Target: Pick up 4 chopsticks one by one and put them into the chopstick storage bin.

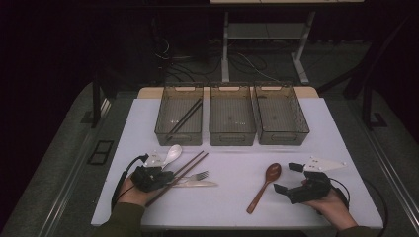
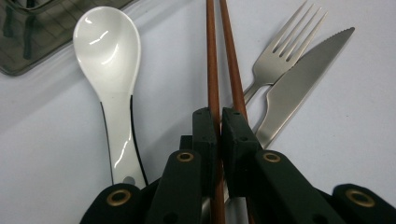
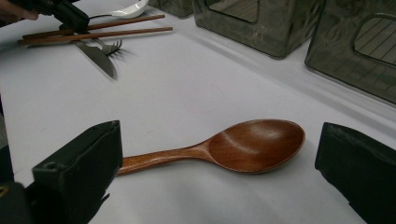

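Note:
My left gripper (image 1: 167, 176) (image 2: 218, 114) lies low at the table's front left, shut on one of two brown chopsticks (image 1: 188, 167) (image 2: 213, 56). The other chopstick runs under its right pad. Beside it lie a white ceramic spoon (image 1: 173, 154) (image 2: 109, 56), a steel fork (image 1: 198, 175) (image 2: 280, 56) and a steel knife (image 1: 201, 183) (image 2: 303, 74). At the front right, a wooden spoon (image 1: 267, 185) (image 3: 252, 147) lies flat between the wide-open jaws of my right gripper (image 1: 287, 177) (image 3: 222, 140). Those jaws do not touch it.
Three dark see-through bins stand in a row at the back: left (image 1: 179, 136), middle (image 1: 232, 136), right (image 1: 284, 136). The left bin holds a pair of black chopsticks (image 1: 185, 118). Bare white tabletop (image 1: 232, 168) lies between the two hands.

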